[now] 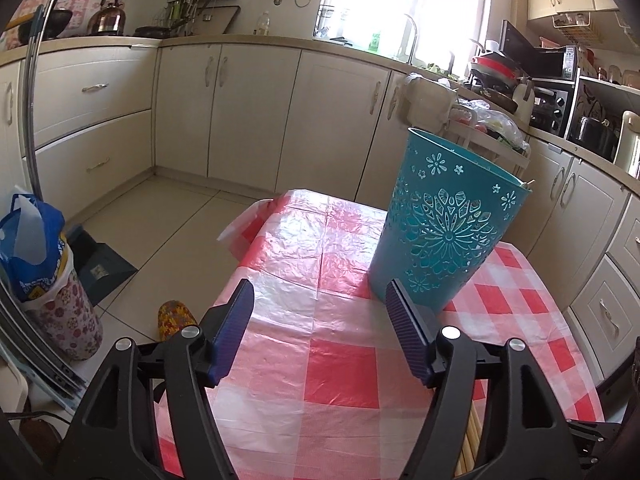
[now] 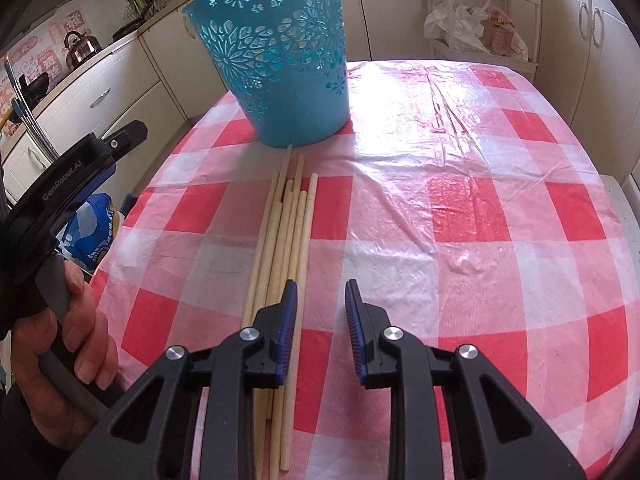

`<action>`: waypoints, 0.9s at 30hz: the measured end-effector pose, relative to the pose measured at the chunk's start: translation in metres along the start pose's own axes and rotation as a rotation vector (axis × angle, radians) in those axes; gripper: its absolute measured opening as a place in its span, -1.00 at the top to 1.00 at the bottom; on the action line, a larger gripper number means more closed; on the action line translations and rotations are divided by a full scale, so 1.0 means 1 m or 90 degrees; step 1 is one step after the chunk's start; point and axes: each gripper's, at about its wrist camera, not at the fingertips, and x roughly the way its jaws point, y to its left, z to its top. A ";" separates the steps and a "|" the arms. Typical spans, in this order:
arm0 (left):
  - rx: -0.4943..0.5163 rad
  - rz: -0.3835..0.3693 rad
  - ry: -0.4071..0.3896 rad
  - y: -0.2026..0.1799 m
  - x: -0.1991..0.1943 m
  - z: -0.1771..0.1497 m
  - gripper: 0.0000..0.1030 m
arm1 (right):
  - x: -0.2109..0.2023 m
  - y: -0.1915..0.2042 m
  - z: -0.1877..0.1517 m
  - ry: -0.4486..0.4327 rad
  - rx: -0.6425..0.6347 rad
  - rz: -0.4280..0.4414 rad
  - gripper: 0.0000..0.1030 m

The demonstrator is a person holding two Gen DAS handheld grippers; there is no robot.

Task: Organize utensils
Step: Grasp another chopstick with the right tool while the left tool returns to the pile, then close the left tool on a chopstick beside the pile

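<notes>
The table fills most of the right wrist view and wears a shiny plastic cloth with red, pink and white squares; the cloth is wrinkled and reflects the window light near the far edge. On it, toward 11 o'clock in this view, stands the bucket, a turquoise plastic container that is upright, wider at the rim than at the base, with flower and snowflake patterns cut through its wall. In the left wrist view the same bucket is at about 1 o'clock, and a thin stick end shows over its rim at the right side. The chopsticks are pale, plain wooden sticks, lying flat on the cloth in a loose bundle, nearly parallel, pointing toward 12 o'clock; the far tip of the longest one is just beside the base of the bucket. The right gripper is low over the cloth at 6 o'clock, its jaws partly spread with only cloth between them; its left finger lies over the right edge of the bundle. The left gripper has its jaws spread wide with nothing between them. A hand holds the left gripper's handle at 8 o'clock.
</notes>
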 end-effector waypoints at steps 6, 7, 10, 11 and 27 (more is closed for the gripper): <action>-0.003 0.000 0.003 0.001 0.001 0.001 -0.27 | 0.012 0.010 0.009 0.003 -0.057 -0.048 0.59; -0.001 -0.001 0.004 0.001 0.001 0.001 -0.27 | 0.014 0.010 0.011 0.004 -0.061 -0.052 0.64; 0.011 -0.013 0.007 -0.003 0.001 0.002 -0.27 | 0.017 0.013 0.014 0.007 -0.092 -0.066 0.85; 0.020 -0.020 0.017 -0.006 0.002 0.001 -0.27 | 0.017 0.013 0.015 0.011 -0.095 -0.062 0.88; 0.135 -0.087 0.239 -0.065 0.030 -0.032 -0.06 | -0.012 -0.035 -0.007 0.009 -0.036 -0.073 0.88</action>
